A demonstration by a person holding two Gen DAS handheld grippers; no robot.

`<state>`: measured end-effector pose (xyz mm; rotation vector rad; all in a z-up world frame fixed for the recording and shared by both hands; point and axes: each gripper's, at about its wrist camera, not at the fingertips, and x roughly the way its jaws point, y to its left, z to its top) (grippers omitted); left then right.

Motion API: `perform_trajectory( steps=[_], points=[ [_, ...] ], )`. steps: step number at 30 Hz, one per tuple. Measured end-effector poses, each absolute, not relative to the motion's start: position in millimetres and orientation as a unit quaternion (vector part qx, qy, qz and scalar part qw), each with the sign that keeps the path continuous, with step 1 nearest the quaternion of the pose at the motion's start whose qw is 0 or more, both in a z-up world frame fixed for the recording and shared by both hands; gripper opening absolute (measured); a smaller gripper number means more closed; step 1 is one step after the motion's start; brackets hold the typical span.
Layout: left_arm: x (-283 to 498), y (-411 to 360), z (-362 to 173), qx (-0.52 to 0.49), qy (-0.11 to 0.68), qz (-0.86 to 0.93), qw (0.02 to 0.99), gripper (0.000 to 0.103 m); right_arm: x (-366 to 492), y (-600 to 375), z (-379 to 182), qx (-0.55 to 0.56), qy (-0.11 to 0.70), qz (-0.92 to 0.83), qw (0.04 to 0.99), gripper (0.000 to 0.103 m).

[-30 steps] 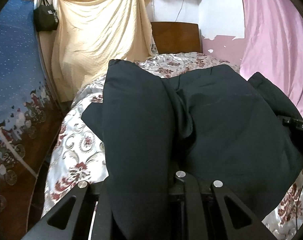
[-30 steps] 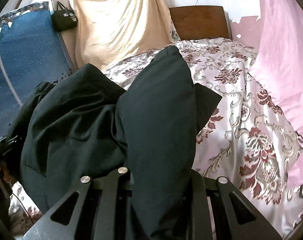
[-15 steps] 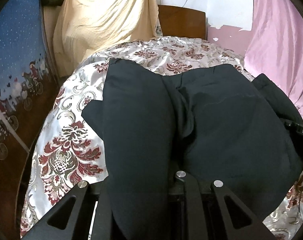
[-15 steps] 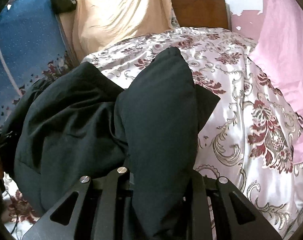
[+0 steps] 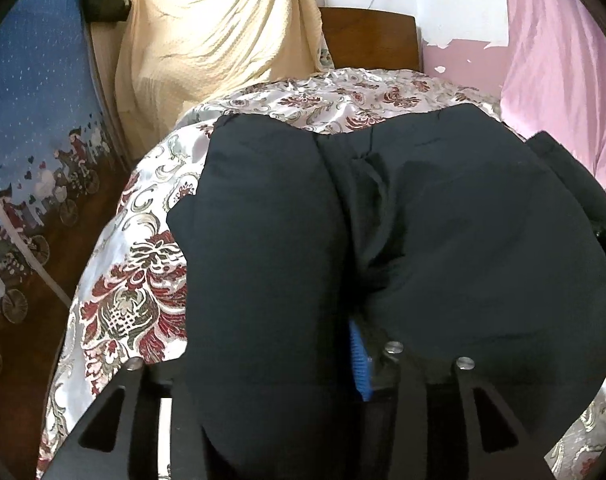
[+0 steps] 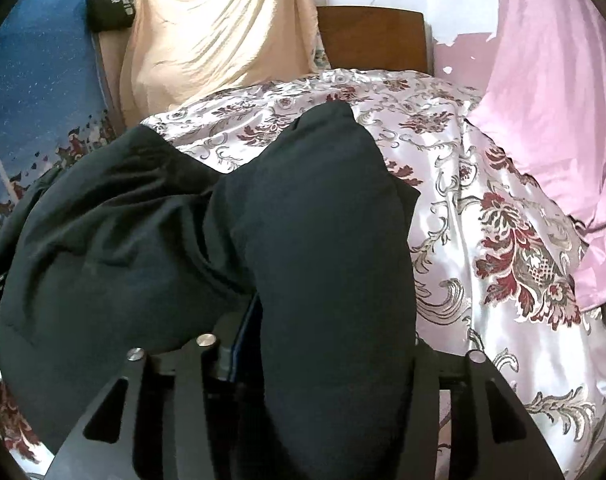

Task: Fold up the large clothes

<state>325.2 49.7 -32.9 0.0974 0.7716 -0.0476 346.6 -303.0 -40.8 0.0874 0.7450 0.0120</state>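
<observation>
Here both claws (image 5: 299, 392) (image 6: 303, 380) clamp black trousers (image 5: 443, 240); only left view shows blue pad (image 5: 361, 364).

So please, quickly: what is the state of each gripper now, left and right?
Left gripper: closed on the large black cloth garment.
Right gripper: closed on the same black garment.

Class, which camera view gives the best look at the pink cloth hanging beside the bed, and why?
The right wrist view: the pink cloth fills its right side, from the wall down onto the floral bedspread. The left wrist view shows only the cloth's upper part; the black garment hides the rest.
</observation>
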Motion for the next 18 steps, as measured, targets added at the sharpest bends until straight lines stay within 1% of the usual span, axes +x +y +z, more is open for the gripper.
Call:
perform_trajectory(
  steps=[1, 3, 4, 5, 6, 8, 9, 10, 11, 12, 13, 18],
  points=[
    [324.8, 52.3, -33.3, 0.040, 0.375, -0.020, 0.926, 0.050, 346.1, -305.0, -40.7, 0.048, 0.364, 0.005, 0.930, 0.048],
    [324.5, 56.3, -34.2, 0.028, 0.377, -0.013, 0.926, 0.062, 344.8, -307.7, -41.5, 0.055, 0.363, -0.001, 0.930, 0.052],
    [323.8, 58.8, -34.2, 0.022, 0.376, -0.009, 0.926, 0.066, 344.4, -308.3, -42.4, 0.055, 0.363, -0.002, 0.930, 0.054],
    [322.2, 61.3, -33.8, 0.015, 0.373, -0.004, 0.928, 0.071, 344.3, -309.0, -43.5, 0.054, 0.363, -0.004, 0.930, 0.056],
    [320.3, 63.5, -33.2, 0.008, 0.370, 0.000, 0.929, 0.077, 343.5, -309.2, -43.7, 0.054, 0.362, -0.005, 0.931, 0.059],
    [317.8, 65.9, -32.8, 0.005, 0.365, 0.005, 0.931, 0.085, 341.9, -309.5, -43.8, 0.057, 0.361, -0.007, 0.931, 0.072],
    [315.0, 65.8, -31.2, 0.009, 0.358, 0.011, 0.934, 0.087, 340.9, -310.4, -43.8, 0.060, 0.360, -0.006, 0.931, 0.074],
    [312.2, 65.0, -29.7, 0.015, 0.351, 0.018, 0.936, 0.089, 340.2, -311.6, -44.0, 0.062, 0.359, -0.008, 0.931, 0.081],
    [308.9, 63.0, -27.7, 0.023, 0.342, 0.026, 0.939, 0.092, 339.1, -312.7, -43.8, 0.063, 0.357, -0.009, 0.932, 0.084],
    [305.8, 60.4, -25.7, 0.032, 0.334, 0.033, 0.941, 0.095, 337.8, -313.3, -43.2, 0.064, 0.354, -0.010, 0.933, 0.092],
    [303.1, 57.9, -23.9, 0.038, 0.327, 0.039, 0.943, 0.096, 336.0, -313.7, -41.7, 0.063, 0.350, -0.011, 0.935, 0.093],
    [285.7, 41.6, -10.6, 0.065, 0.295, 0.046, 0.952, 0.097, 328.1, -313.3, -33.3, 0.055, 0.334, -0.019, 0.941, 0.095]
  ],
)
